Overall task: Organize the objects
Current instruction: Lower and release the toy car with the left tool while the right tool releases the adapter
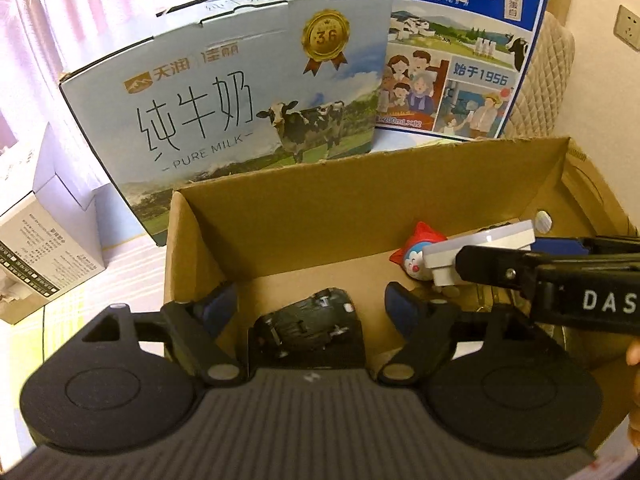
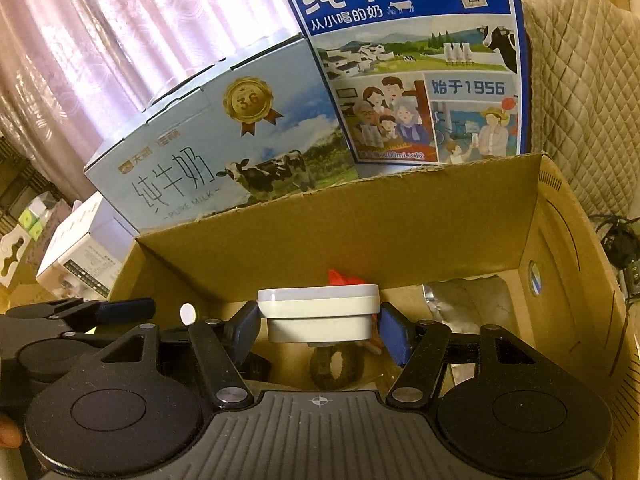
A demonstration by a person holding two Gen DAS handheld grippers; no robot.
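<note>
My left gripper (image 1: 310,304) hangs open inside a brown cardboard box (image 1: 280,220). A dark toy car (image 1: 308,320) lies on the box floor between its blue pads, with a gap on each side. My right gripper (image 2: 320,330) is shut on a white square stepped block (image 2: 318,312), held low in the same box. In the left wrist view that white block (image 1: 480,248) sits to the right, in front of a red-hooded toy figure (image 1: 420,248). A dark ring-shaped thing (image 2: 336,364) lies under the block.
A pale blue milk carton box (image 1: 224,92) and a taller dark blue one (image 1: 460,60) stand right behind the cardboard box. A white box (image 1: 44,252) lies at the left. A silvery bag (image 2: 460,300) rests in the box's right corner. A quilted chair back (image 2: 580,100) is at the right.
</note>
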